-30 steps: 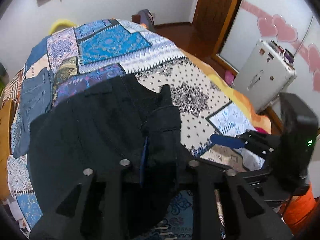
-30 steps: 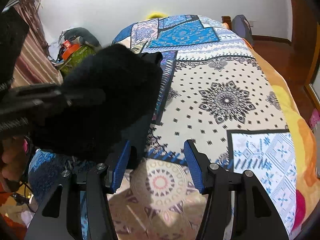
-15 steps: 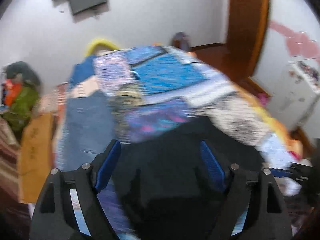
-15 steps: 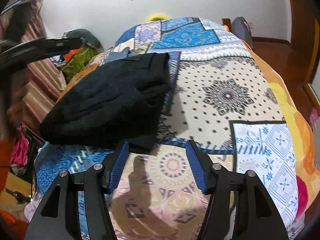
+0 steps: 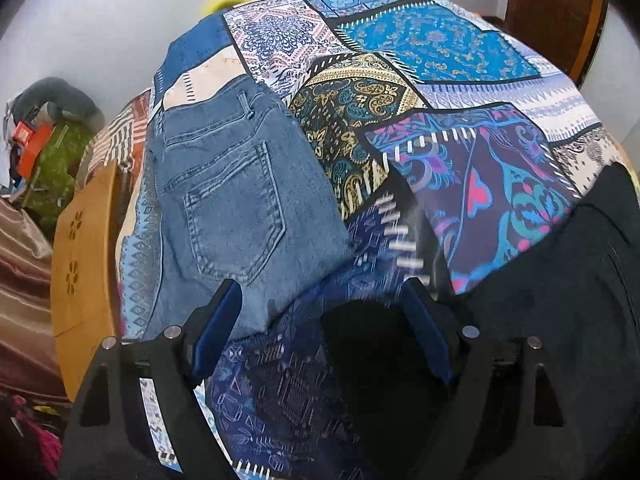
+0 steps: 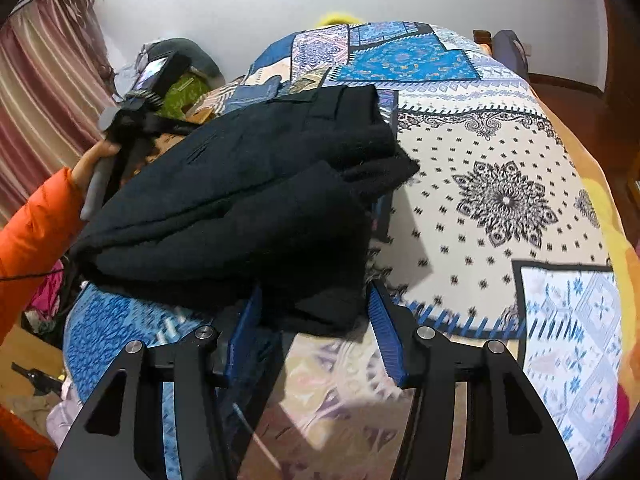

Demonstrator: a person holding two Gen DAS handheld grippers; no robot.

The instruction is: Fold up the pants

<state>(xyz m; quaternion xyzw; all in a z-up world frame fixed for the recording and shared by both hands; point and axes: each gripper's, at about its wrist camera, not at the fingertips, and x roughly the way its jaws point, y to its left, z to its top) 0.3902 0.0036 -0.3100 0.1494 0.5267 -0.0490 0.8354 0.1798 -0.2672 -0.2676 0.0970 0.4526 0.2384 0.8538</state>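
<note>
The black pants (image 6: 256,200) lie folded in a thick stack on the patchwork bed cover (image 6: 500,200). In the right wrist view my right gripper (image 6: 314,312) is open and empty, its blue pads at the stack's near edge. In the left wrist view my left gripper (image 5: 320,320) is open and empty over the bed cover (image 5: 440,40), with the black pants (image 5: 580,300) at its right and folded blue jeans (image 5: 236,200) just ahead to the left. The left gripper's handle, held by a hand in an orange sleeve, shows at the left of the right wrist view (image 6: 132,120).
A wooden board (image 5: 80,260) stands at the bed's left edge, with a green bag (image 5: 56,152) and clutter beyond it. A striped curtain (image 6: 44,100) hangs at the left. A wooden door (image 5: 552,12) and floor lie at the right of the bed.
My left gripper has let go of the black pants, opened, and swung left toward the blue jeans. The pants have dropped into a folded stack. My right gripper has moved up to the stack's edge.
</note>
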